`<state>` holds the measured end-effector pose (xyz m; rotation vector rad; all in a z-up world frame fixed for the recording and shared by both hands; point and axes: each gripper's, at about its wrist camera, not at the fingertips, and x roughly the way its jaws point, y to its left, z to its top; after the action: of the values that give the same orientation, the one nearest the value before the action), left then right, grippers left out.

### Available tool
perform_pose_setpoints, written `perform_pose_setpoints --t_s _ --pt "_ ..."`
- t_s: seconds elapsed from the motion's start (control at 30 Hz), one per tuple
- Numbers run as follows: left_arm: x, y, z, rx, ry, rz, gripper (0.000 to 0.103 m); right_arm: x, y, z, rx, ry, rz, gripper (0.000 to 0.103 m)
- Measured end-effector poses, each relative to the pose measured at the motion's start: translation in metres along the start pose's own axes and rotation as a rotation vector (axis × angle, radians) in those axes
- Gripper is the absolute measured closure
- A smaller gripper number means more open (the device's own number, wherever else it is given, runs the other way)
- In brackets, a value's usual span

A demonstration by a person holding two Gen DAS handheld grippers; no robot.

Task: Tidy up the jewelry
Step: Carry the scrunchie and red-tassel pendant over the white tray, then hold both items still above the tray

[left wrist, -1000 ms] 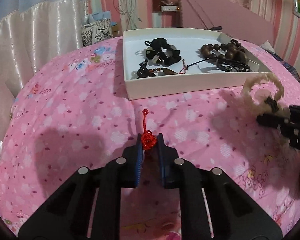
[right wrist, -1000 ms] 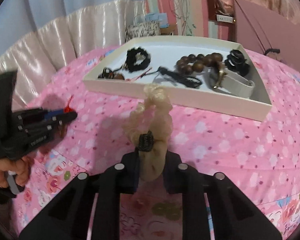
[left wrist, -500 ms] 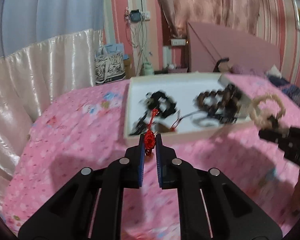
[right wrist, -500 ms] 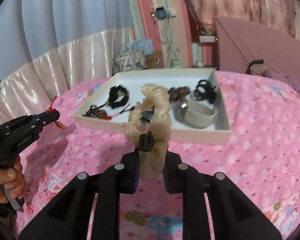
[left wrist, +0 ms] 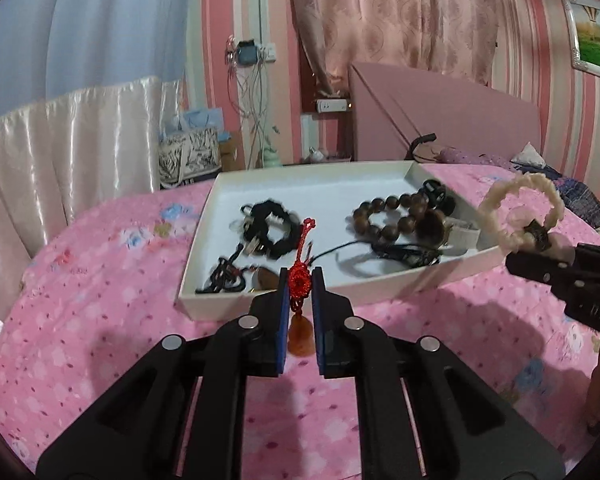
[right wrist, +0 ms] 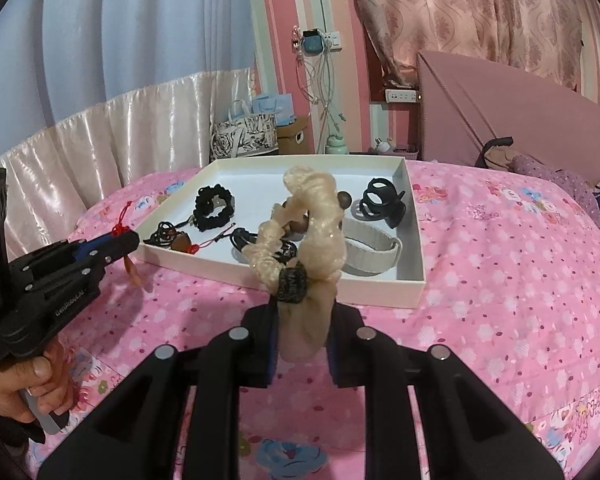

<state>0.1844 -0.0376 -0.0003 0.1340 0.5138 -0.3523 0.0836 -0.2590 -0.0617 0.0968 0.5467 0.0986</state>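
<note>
My left gripper [left wrist: 300,280] is shut on a red knotted cord charm [left wrist: 300,278] with an amber pendant hanging below, held in the air before the near edge of the white tray [left wrist: 260,300]. My right gripper [right wrist: 302,312] is shut on a cream scrunchie [right wrist: 312,224] with a black band, held in the air before the tray [right wrist: 380,292]. The right gripper also shows in the left wrist view [left wrist: 516,266] with the scrunchie [left wrist: 520,208]. The left gripper shows in the right wrist view [right wrist: 134,238].
The tray holds a black scrunchie [left wrist: 268,224], wooden bead bracelet [left wrist: 400,216], black cords [left wrist: 396,252], a black hair claw [right wrist: 380,200] and a white band [right wrist: 372,252]. The tray lies on a pink flowered bedspread [left wrist: 100,300]. A pink headboard [right wrist: 500,120] stands behind.
Both grippers rose from the bedspread with their items and now hold them in the air closer to the tray's near edge.
</note>
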Motion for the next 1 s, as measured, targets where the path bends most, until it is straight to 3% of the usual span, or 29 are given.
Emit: perform_pose_setpoints --t_s 0.27,1.0 --pt "0.012 0.029 -0.009 -0.148 0.041 -0.036 0.094 0.003 0.006 -0.004 -0.021 0.013 -0.006 0.084" --pt "0.002 0.023 -0.008 -0.124 -0.006 0.023 0.094 -0.004 0.004 -0.004 -0.010 -0.011 -0.034 0.083"
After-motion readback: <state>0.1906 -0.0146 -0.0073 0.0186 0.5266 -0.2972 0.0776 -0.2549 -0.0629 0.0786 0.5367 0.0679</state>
